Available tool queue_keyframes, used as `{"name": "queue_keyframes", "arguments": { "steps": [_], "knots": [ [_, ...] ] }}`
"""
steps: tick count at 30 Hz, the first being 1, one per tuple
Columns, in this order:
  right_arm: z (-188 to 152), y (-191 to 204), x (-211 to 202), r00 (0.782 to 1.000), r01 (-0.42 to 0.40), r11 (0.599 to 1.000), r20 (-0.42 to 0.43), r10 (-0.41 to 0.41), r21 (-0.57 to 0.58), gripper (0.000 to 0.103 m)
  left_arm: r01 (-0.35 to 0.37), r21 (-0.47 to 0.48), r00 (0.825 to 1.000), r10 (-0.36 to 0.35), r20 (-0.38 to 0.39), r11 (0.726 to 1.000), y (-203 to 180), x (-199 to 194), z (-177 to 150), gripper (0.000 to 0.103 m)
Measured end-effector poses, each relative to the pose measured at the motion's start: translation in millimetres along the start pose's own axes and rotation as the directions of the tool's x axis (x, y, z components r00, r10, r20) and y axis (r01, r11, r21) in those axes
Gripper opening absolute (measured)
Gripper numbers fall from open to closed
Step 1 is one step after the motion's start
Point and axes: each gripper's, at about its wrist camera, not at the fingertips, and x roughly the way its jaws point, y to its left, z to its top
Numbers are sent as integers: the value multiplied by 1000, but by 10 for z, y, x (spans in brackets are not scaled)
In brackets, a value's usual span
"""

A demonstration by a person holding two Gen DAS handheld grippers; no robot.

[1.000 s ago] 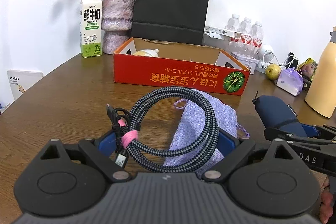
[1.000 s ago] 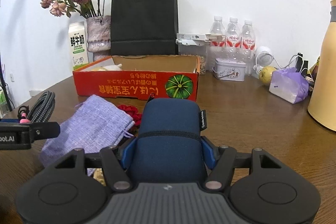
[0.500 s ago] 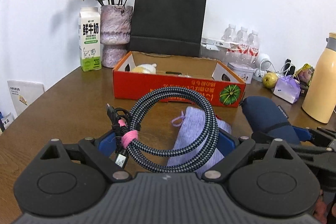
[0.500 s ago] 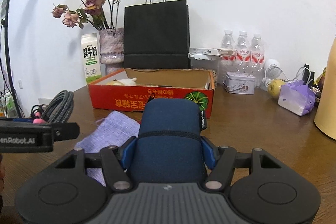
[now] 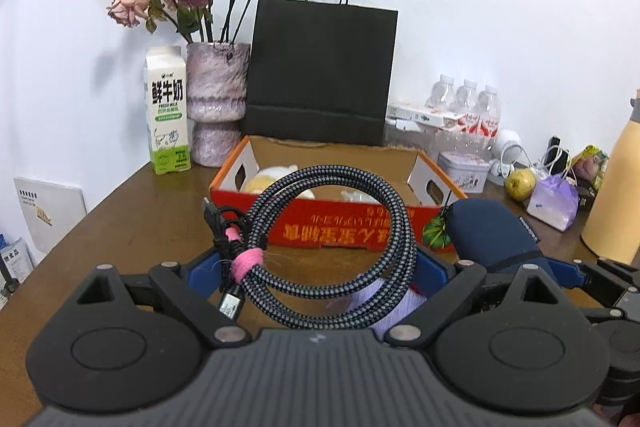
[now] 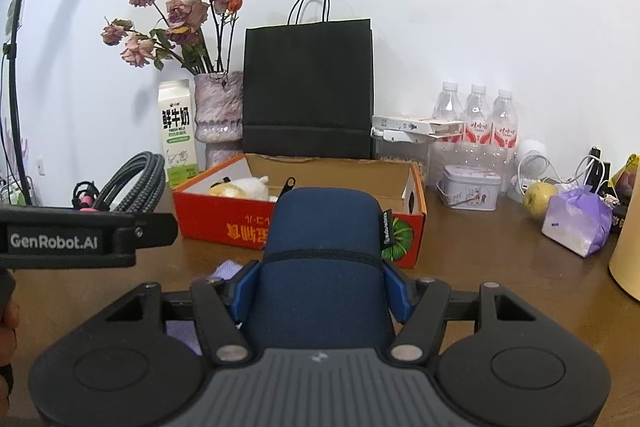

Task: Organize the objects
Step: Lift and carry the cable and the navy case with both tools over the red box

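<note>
Already both tools are loaded: left gripper (image 5: 316, 267) clamps a coiled braided cable (image 5: 332, 251); right gripper (image 6: 320, 291) clamps a navy pouch (image 6: 324, 267); the orange box (image 6: 224, 223), holding a plush toy (image 6: 244, 188), awaits both

Each view is taken from just behind a gripper, looking forward and slightly down across the table (image 5: 120, 219) toward the wall. The red box (image 5: 340, 227), black bag (image 6: 308, 87) and vase (image 6: 218, 115) are shared by both.
</note>
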Motion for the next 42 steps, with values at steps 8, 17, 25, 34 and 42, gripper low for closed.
{"name": "queue_keyframes", "arguments": {
  "steps": [8, 17, 25, 34, 42],
  "knots": [
    [219, -21, 186, 1000, 10, 1000, 22, -10, -5, 63, -11, -16, 1000, 11, 14, 1000, -37, 187, 201, 95],
    [400, -42, 471, 1000, 8, 1000, 29, -9, 15, 63, -13, -53, 999, 14, 31, 998, -27, 406, 423, 95],
    [533, -62, 736, 999, -4, 1000, 35, 3, 30, 63, -19, -76, 999, 23, 43, 997, -19, 648, 604, 95],
    [687, -136, 1030, 999, -2, 999, 40, 1, 36, 63, -23, -83, 999, 27, 43, 996, 5, 957, 757, 95],
    [803, -226, 1336, 999, -1, 999, 36, 0, 37, 63, -35, -67, 999, 37, 30, 997, 20, 1275, 844, 95]
  ]
}}
